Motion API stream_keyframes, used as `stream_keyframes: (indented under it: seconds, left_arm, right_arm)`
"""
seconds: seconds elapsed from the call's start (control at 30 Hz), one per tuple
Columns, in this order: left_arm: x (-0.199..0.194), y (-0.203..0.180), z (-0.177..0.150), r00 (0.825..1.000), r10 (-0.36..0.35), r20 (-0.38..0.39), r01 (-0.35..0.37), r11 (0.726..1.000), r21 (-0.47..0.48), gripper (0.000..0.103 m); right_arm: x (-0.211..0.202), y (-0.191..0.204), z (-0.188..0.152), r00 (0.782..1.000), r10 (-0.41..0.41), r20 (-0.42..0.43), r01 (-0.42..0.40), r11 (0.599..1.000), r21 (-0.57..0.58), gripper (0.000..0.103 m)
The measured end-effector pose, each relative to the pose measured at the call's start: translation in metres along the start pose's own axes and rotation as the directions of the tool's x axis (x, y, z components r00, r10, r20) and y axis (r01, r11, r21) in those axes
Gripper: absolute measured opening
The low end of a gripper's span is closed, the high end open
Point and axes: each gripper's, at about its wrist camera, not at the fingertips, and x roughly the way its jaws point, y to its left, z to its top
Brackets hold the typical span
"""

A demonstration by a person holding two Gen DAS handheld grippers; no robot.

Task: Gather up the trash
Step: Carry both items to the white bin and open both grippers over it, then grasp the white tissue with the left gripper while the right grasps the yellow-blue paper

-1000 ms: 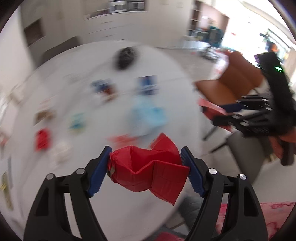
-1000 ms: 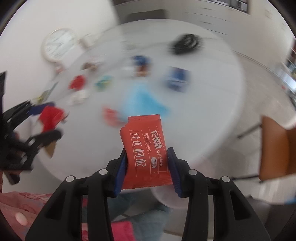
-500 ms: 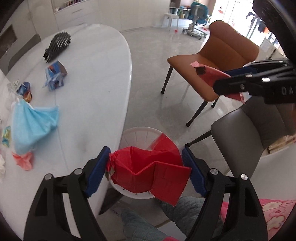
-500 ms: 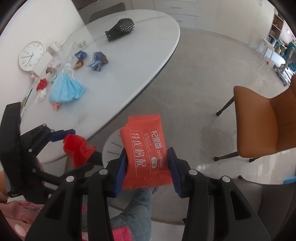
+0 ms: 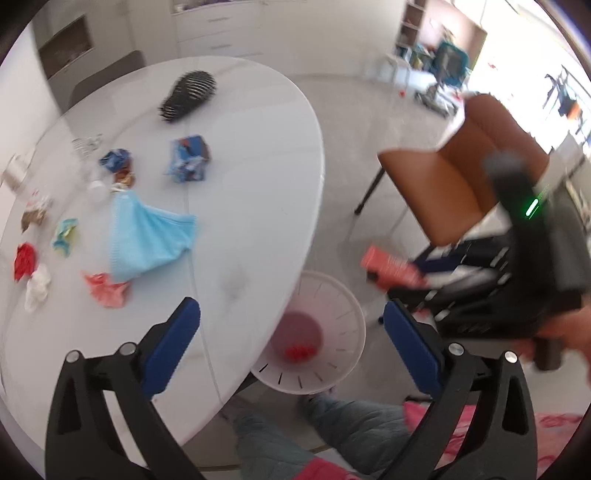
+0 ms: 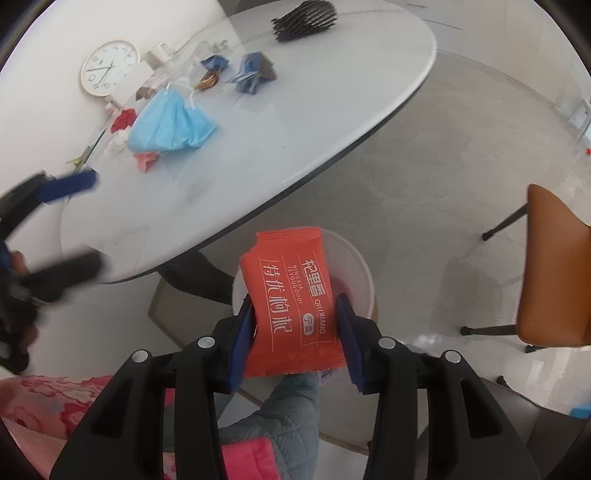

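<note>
Trash is risking the floor: the right gripper (image 6: 293, 332), pinching an orange packet (image 6: 291, 299) above the bin (image 6: 360, 266) rim (left gripper (image 5: 291, 354) opening, empty), could miss.

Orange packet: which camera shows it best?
The right wrist view: the orange packet fills the centre, sharp, print readable, clamped in the right gripper. The left wrist view shows only a blurred edge.

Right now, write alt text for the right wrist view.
The right tongs grip an orange packet above a white bin on the floor beside a white table. Scattered on the table are a blue mask, wrappers and a black brush; the left tongs show blurred at the left edge.
</note>
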Motion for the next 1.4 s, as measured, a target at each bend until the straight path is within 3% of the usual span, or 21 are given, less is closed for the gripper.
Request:
stream_keyframes:
  seconds: [0.03, 0.13, 0.17, 0.3, 0.37, 0.5, 0.67, 0.83, 0.93, 1.07, 1.23, 1.33, 1.4]
  left_arm:
    - [-0.006, 0.004, 0.002, 1.0, 0.008, -0.001, -0.008, 1.0, -0.016, 0.095]
    - [-0.021, 0.013, 0.007, 0.999, 0.032, 0.019, -0.031, 0.998, -0.046, 0.095]
    - [-0.028, 0.019, 0.009, 0.999, 0.049, 0.024, -0.047, 0.997, -0.063, 0.095]
    - [-0.052, 0.05, 0.013, 0.994, 0.098, 0.04, -0.091, 0.984, -0.153, 0.095]
    - [-0.063, 0.072, 0.013, 0.99, 0.131, 0.051, -0.118, 0.97, -0.214, 0.095]
    - [-0.084, 0.132, 0.011, 0.966, 0.252, 0.063, -0.22, 0.922, -0.317, 0.095]
    - [-0.091, 0.215, -0.002, 0.935, 0.353, 0.035, -0.312, 0.866, -0.39, 0.095]
    - [-0.071, 0.292, -0.016, 0.934, 0.358, 0.003, -0.321, 0.839, -0.439, 0.095]
    - [-0.041, 0.323, -0.019, 0.934, 0.356, -0.036, -0.338, 0.846, -0.413, 0.095]
    - [0.003, 0.348, -0.017, 0.951, 0.304, -0.057, -0.303, 0.879, -0.369, 0.095]
    - [0.043, 0.368, -0.011, 0.963, 0.256, -0.089, -0.271, 0.896, -0.351, 0.091]
    - [0.061, 0.378, -0.009, 0.966, 0.23, -0.117, -0.256, 0.907, -0.335, 0.077]
    - [0.068, 0.382, -0.01, 0.967, 0.214, -0.141, -0.249, 0.912, -0.325, 0.055]
  right_arm:
    - [0.005, 0.001, 0.0, 1.0, 0.002, -0.01, -0.002, 1.0, -0.002, 0.048]
    - [0.015, 0.007, 0.003, 0.999, -0.02, -0.026, 0.02, 0.999, -0.025, 0.08]
    - [0.016, 0.01, 0.005, 0.999, -0.043, -0.023, 0.043, 0.999, -0.031, 0.084]
    - [0.002, 0.013, 0.023, 1.0, -0.014, 0.015, 0.014, 1.0, 0.011, 0.086]
    - [-0.016, 0.02, 0.038, 0.998, -0.008, 0.067, 0.007, 1.0, 0.021, 0.093]
    - [-0.048, 0.049, 0.072, 0.985, -0.025, 0.173, 0.03, 0.999, -0.026, 0.1]
    - [-0.059, 0.103, 0.122, 0.964, -0.003, 0.265, 0.024, 0.997, -0.074, 0.101]
    - [-0.045, 0.156, 0.162, 0.954, 0.009, 0.3, 0.018, 0.996, -0.088, 0.101]
    - [-0.033, 0.181, 0.178, 0.956, -0.004, 0.293, 0.031, 0.996, -0.087, 0.101]
    - [-0.01, 0.21, 0.196, 0.965, -0.028, 0.259, 0.05, 0.995, -0.081, 0.101]
    - [0.016, 0.234, 0.218, 0.971, -0.066, 0.231, 0.083, 0.994, -0.067, 0.101]
    - [0.028, 0.241, 0.226, 0.973, -0.077, 0.22, 0.091, 0.995, -0.051, 0.101]
    - [0.033, 0.245, 0.231, 0.974, -0.076, 0.212, 0.087, 0.995, -0.04, 0.101]
